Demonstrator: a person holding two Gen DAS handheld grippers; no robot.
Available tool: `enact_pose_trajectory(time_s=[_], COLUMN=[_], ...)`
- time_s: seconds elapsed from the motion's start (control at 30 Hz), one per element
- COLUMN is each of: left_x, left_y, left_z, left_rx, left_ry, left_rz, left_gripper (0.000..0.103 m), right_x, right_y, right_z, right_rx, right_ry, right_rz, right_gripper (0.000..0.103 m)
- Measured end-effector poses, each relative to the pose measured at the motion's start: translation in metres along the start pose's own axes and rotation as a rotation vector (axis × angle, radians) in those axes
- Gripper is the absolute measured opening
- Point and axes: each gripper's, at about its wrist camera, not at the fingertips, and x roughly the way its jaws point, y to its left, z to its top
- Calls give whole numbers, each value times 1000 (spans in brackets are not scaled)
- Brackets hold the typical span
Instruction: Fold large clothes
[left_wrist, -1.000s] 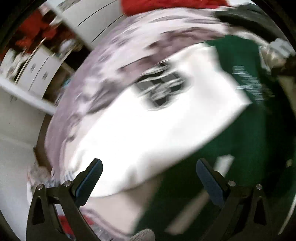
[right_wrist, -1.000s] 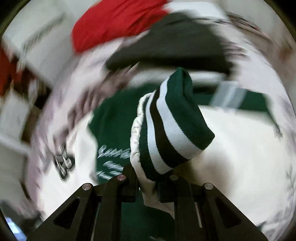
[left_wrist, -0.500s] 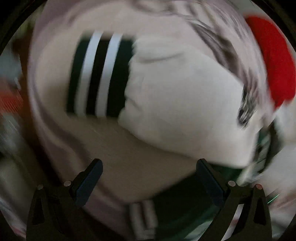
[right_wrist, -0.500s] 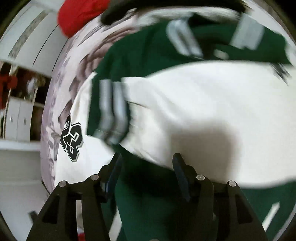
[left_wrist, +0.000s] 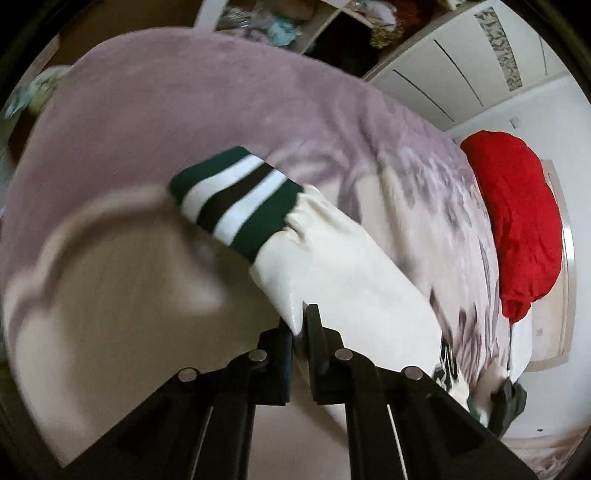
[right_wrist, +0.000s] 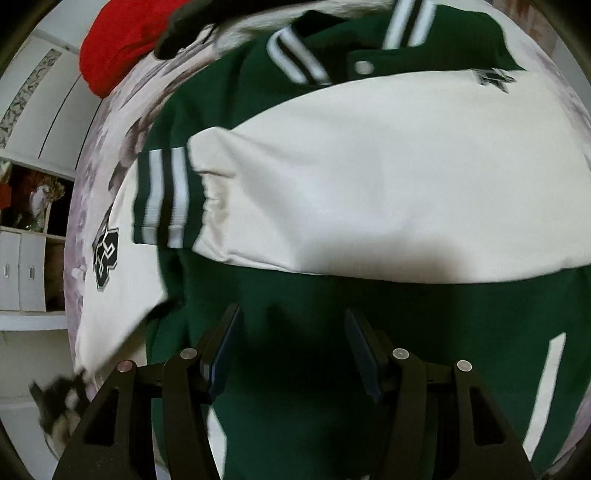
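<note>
The left wrist view looks forward along the left gripper (left_wrist: 300, 325), close above the purple bed cover (left_wrist: 155, 122), facing across the bed toward open shelves (left_wrist: 280, 22) and a white wardrobe (left_wrist: 454, 62). The right wrist view looks steeply down along the right gripper (right_wrist: 291, 343) from near over the green body of the jacket (right_wrist: 332, 369), with the wardrobe at its left edge. Both views share the red cloth heap (left_wrist: 524, 221) at the bed's far side, the wardrobe, and the jacket's white sleeve (left_wrist: 351, 273) with its number patch.
</note>
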Motion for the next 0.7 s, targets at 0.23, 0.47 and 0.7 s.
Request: enact_pose_trajectory(time_s=[0.23,0.47,0.7], left_x=[44,64,72], left_y=[-16,-12,-31], left_z=[34,14,6], left_rx=[55,-48,-12], left_ry=[67,219,204], left_rz=[3,-111,-77], left_gripper=[5,49,53], right_x=[-3,34,53], right_y=[42,118,188], right_z=[13,47,57], right_rx=[-29,-243,-381], right_ry=[-35,-63,-143], right_rz=[3,-134,-304], right_gripper=[59,71,10])
